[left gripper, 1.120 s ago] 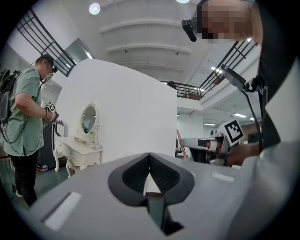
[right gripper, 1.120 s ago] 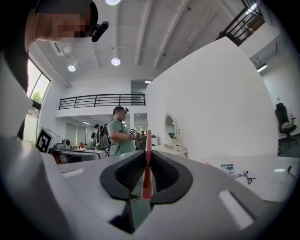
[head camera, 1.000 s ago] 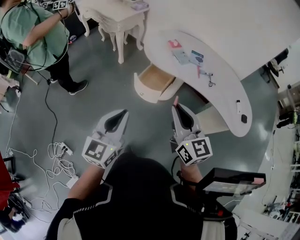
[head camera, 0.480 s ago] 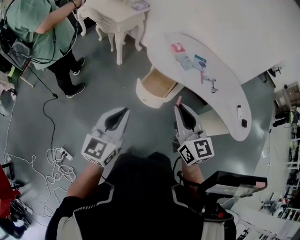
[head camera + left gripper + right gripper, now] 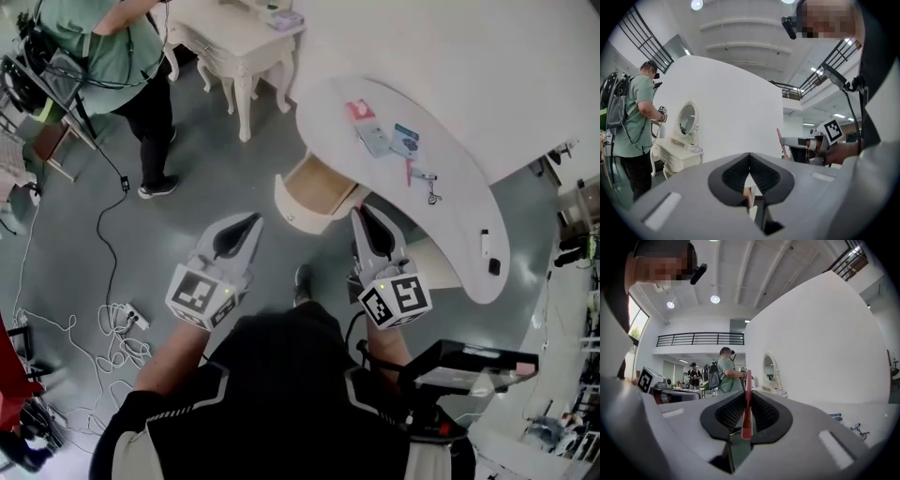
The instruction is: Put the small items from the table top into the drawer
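1. The right hand-held gripper (image 5: 357, 212) is clamped on a thin red stick (image 5: 747, 401). The stick sits between the pads and pokes out past the tips.
2. The left hand-held gripper (image 5: 254, 219) is pinched together, tips meeting, with nothing in them.
3. Both point level toward the drawer (image 5: 298, 208), which hangs open under the near edge of the white table (image 5: 469, 239). The right tips are just beside the drawer's right corner; the left tips sit a little apart, off to its left.
4. On the table lie a pink item (image 5: 356, 110), two cards (image 5: 377, 142), a red pen (image 5: 409, 172) and a small metal clip (image 5: 433, 190). A black piece (image 5: 494, 266) lies well apart, near the table's end.
5. At the back, a person (image 5: 103, 47) stands beside a cream dresser (image 5: 239, 37).
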### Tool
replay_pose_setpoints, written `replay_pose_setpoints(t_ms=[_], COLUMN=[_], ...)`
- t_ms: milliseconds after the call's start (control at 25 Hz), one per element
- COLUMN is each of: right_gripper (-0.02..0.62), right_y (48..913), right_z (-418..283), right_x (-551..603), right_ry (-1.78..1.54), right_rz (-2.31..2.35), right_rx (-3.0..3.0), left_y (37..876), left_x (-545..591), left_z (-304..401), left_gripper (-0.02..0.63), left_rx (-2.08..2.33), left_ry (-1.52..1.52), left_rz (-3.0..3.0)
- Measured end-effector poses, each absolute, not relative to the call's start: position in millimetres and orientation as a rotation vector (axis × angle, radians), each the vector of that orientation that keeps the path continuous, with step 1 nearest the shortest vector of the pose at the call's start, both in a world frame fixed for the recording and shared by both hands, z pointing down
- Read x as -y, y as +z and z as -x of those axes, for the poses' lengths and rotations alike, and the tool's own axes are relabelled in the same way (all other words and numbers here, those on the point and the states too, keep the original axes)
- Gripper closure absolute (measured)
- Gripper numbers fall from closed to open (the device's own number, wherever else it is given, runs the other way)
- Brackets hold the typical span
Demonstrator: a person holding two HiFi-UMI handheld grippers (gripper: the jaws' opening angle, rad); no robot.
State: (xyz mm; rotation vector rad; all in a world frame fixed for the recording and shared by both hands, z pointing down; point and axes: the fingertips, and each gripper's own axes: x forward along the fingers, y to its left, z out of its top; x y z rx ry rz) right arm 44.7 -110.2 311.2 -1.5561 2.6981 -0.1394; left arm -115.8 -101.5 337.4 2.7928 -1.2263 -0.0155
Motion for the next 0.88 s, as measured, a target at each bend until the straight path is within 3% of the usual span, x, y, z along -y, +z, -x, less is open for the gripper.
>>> replay_pose_setpoints(t_ms=[880], right_gripper=[0.548], right_y=[293], right_z=[-107], right_x=[260], right_ry=[-0.116], right_rz=[1.382], right_rx=[-2.722], left_y=[315], left_x=[249], left_z=[46], left_gripper=[0.606], left_rx=[1.396], left_ry=[0.011], left_rz=[-2.741])
